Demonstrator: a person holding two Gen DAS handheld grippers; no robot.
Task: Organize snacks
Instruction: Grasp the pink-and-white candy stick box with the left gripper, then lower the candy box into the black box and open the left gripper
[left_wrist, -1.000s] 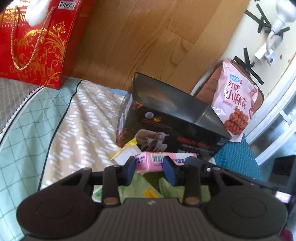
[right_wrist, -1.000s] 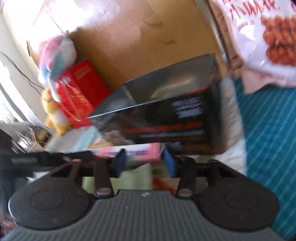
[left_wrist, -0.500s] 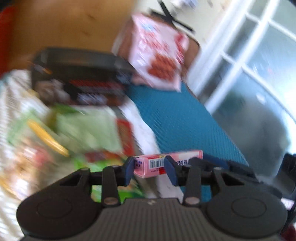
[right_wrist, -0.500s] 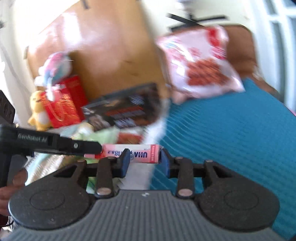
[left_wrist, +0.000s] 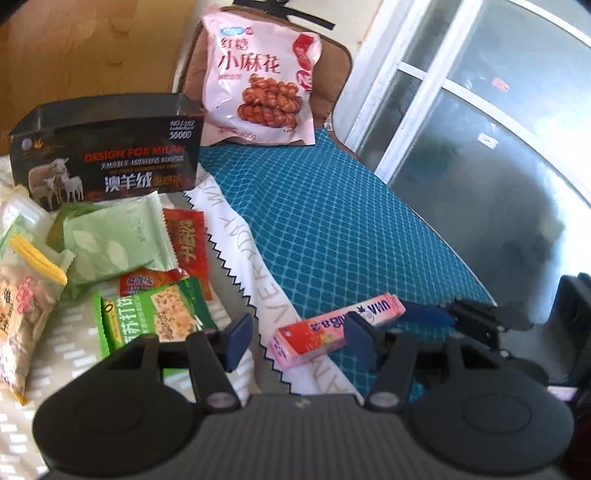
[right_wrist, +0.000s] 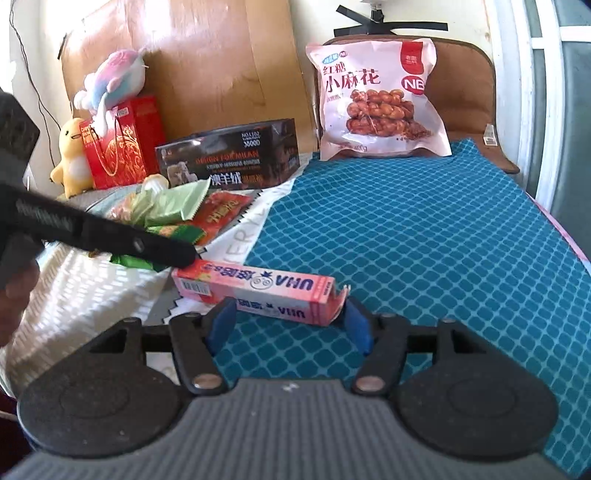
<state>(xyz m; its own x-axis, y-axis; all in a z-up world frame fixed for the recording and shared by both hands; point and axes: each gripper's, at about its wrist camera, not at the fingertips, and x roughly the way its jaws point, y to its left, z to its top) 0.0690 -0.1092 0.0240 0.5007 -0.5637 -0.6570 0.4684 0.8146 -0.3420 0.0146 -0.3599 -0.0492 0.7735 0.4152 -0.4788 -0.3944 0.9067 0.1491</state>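
Observation:
A long pink candy box (left_wrist: 332, 328) lies flat where the white cloth (left_wrist: 236, 236) meets the blue patterned mat (left_wrist: 332, 221). My left gripper (left_wrist: 300, 336) straddles one end. Its jaws are opening: the box lies between them near the right pad, and the left pad stands well clear. My right gripper (right_wrist: 289, 323) straddles the other end of the box (right_wrist: 255, 290), which has a torn flap. Its jaws are opening too, with gaps at both pads. The left gripper's finger (right_wrist: 110, 236) reaches the box's far end in the right wrist view.
A pile of snack packets (left_wrist: 122, 258) lies left of the cloth, before a black sheep-printed box (left_wrist: 107, 155). A big pink snack bag (right_wrist: 380, 99) leans on a brown cushion (right_wrist: 465, 92). A red gift bag (right_wrist: 122, 140) and plush toys (right_wrist: 74, 155) stand far left. Window panes (left_wrist: 498, 129) lie right.
Both grippers carried the pink box away from the snack pile, rightwards over the blue mat. Their jaws then widened and let go of it; it now lies on the surface.

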